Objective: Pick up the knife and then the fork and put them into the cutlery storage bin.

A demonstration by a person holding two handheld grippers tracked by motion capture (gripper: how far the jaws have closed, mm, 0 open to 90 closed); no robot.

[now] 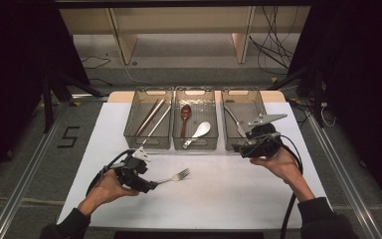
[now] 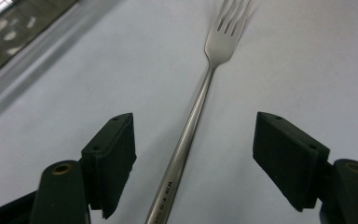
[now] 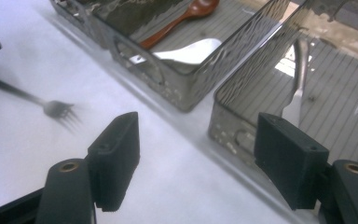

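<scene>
White table [image 1: 229, 199] with three clear bins [image 1: 195, 144] of sorted cutlery at its far edge.
Left gripper [image 1: 151, 187] straddles the handle of a fork [image 1: 177, 176] lying on the table, jaws apart, not yet gripping. Right gripper [image 1: 238, 148] hovers open-jawed at the right bin, which holds a utensil [image 1: 235, 121]. The fork looks like the last piece to sort.

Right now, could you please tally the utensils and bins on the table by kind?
Bins: 3, left, middle, right
Chopsticks: 2
Spoons: 2, brown, white
Forks: 1
Silver utensil in the right bin, kind unclear: 1
Total: 9
</scene>
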